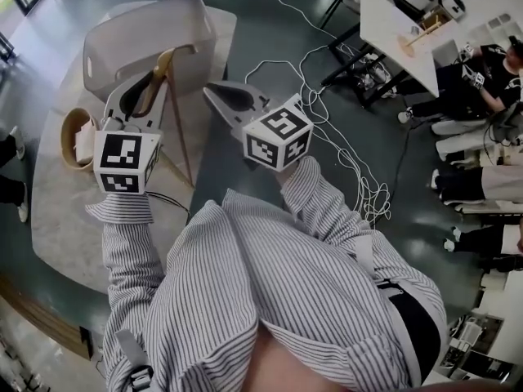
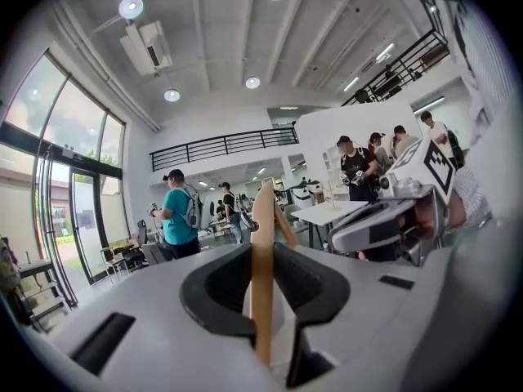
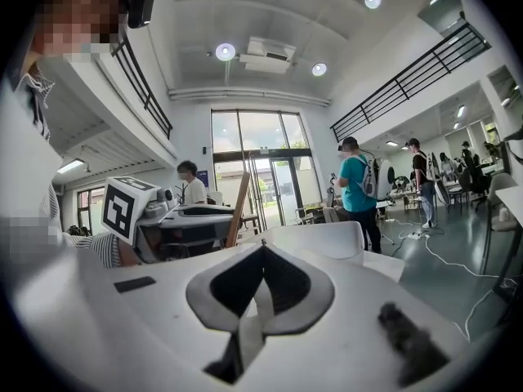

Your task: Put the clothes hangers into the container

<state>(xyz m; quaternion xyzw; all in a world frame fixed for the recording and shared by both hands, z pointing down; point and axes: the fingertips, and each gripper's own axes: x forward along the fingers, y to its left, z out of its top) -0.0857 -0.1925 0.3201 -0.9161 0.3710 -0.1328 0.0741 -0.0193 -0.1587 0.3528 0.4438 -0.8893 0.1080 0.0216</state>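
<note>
Head view, looking down: a person in a striped shirt holds a hand-held gripper in each hand above a pale surface point(image 1: 57, 211).

The L hand-held gripper point(image 1: 151, 76) is clamped on a wooden clothes hanger point(image 2: 261, 292). In the left gripper view the hanger's flat wooden strip stands upright between the jaws, w/ both jaws pressed against it. In the head view the rest of the hanger angles down below the gripper, over the surface's edge.

The container point(image 1: 122, 35), a white plastic bin w/ handle cut-outs, sits on the surface just beyond the L gripper. The hanger is outside it, held in the air near its front rim.

The R hand-held gripper point(image 1: 214, 93) is beside the L one, apart from it. Its jaws are closed together w/ nothing between them.

A small tan tub point(image 1: 69, 127) sits on the surface left of the L gripper. White cables point(image 1: 327, 80) trail across the dark floor at right.
</note>
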